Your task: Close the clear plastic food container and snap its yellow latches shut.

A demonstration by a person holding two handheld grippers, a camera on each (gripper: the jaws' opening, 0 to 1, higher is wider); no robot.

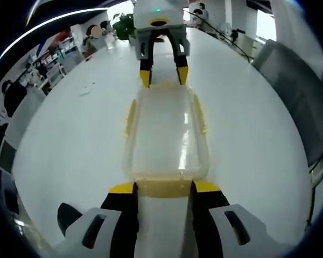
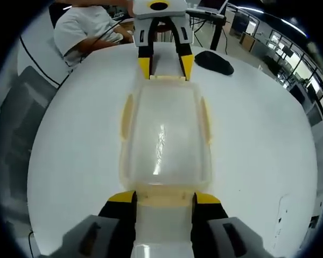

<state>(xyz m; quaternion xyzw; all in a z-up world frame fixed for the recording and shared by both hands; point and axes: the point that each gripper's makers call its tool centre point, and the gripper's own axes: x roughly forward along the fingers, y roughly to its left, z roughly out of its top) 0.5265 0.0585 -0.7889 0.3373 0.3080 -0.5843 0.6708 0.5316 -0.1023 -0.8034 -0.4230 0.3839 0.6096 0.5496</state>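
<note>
Surface: white table point(image 1: 70, 140), wide and bare around the work; office room behind, with a seated person point(image 2: 91, 29) at the far edge in the right gripper view.
Container: clear plastic food container point(image 1: 167, 137) flat on the table, lid point(image 2: 164, 134) already resting on top, between the two grippers.
Long axis: running straight from one gripper to the other, so each short end faces one claw.
Left gripper point(image 1: 164, 188): jaws apart, tips at both sides of the near end latch point(image 1: 164, 188); touching or just beside, cannot tell.
Right gripper point(image 2: 164, 198): jaws also apart, tips flanking its own near end latch point(image 2: 164, 199); nothing clamped between them.
Opposite view: right gripper seen at the far short end in the left gripper view, and left gripper at the far end in the right gripper view.
Side latches: yellow latches point(image 1: 131, 115) on both long sides, standing slightly out from the wall; probably not yet snapped.
Nearer hand: for each end latch, the gripper already at that end; side latches roughly equal for both.
Next move, as judgement: press each end latch down and inward along the long axis, container held steady by the opposing pushes.
</note>
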